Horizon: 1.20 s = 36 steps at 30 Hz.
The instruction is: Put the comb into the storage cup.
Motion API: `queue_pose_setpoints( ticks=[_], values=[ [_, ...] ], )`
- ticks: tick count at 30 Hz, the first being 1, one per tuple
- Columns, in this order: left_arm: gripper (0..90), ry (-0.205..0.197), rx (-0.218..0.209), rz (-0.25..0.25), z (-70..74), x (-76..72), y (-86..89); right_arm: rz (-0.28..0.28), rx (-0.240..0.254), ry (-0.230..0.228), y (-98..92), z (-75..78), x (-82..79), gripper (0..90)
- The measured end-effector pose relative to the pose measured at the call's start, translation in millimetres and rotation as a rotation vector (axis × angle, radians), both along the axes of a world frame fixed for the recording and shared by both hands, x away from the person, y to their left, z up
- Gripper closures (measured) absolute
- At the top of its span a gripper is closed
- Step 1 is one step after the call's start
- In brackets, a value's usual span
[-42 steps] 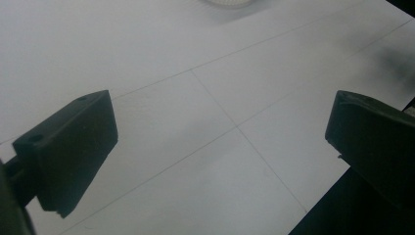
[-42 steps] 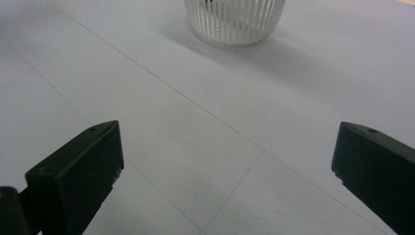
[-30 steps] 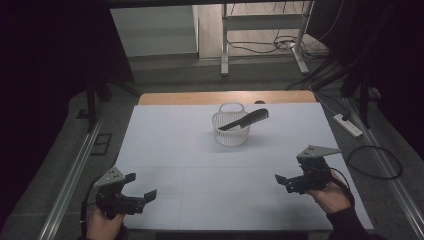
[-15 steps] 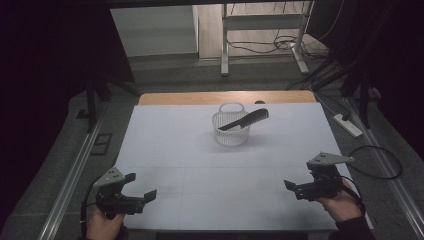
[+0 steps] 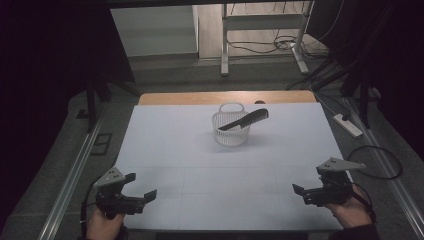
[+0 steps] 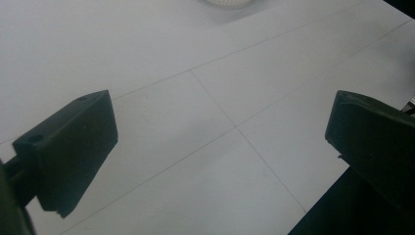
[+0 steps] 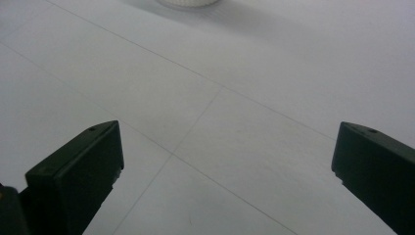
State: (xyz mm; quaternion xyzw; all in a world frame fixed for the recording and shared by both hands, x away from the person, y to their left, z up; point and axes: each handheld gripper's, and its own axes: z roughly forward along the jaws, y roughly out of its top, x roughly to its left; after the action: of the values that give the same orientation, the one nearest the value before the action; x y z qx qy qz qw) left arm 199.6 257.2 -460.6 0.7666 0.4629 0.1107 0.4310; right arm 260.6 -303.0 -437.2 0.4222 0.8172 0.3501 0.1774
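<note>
A small white basket (image 5: 231,134) with a handle stands at the far middle of the white table (image 5: 200,165). A long black object (image 5: 245,120), comb-like, lies slanted across its rim. My left gripper (image 5: 141,186) is held low at the front left corner, open, with nothing between its jaws. My right gripper (image 5: 307,183) is held at the front right edge, also open and holding nothing. In the left gripper view the open left gripper (image 6: 220,147) faces bare table with the basket's base (image 6: 227,2) at the top edge. The right gripper (image 7: 227,166) likewise points toward the basket (image 7: 188,2).
A wooden strip (image 5: 225,97) runs along the table's far edge. A white power strip (image 5: 348,125) and loose cables (image 5: 372,160) lie on the floor to the right. A metal frame (image 5: 265,30) stands beyond the table. Rails flank both sides.
My right gripper has drawn back toward the front right edge of the table and a little outward. The left gripper, basket and black object have stayed put.
</note>
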Motion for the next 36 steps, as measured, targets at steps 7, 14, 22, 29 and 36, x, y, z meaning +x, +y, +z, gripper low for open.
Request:
queue_pose_setpoints(
  ticks=[7,14,22,29,36],
  values=[
    [0.0,0.0,0.0,0.002,0.1,-0.1,0.1,-0.035,0.009,0.012,-8.7,0.4,-7.3,0.0],
    [0.0,-0.001,-0.001,0.01,0.1,-0.1,0.8,-0.055,0.005,0.017,-14.4,-0.9,-14.3,0.0],
    [0.0,-0.002,0.0,0.016,0.0,-0.1,1.5,-0.072,-0.005,0.027,-20.8,-3.6,-21.0,0.0],
    [0.0,-0.004,0.002,0.02,0.0,-0.2,1.7,-0.087,-0.02,0.041,-26.1,-5.5,-26.1,0.0],
    [0.0,-0.007,-0.004,0.017,0.0,-0.4,2.7,-0.112,-0.021,0.045,-30.9,-4.4,-30.2,0.0]
  ],
)
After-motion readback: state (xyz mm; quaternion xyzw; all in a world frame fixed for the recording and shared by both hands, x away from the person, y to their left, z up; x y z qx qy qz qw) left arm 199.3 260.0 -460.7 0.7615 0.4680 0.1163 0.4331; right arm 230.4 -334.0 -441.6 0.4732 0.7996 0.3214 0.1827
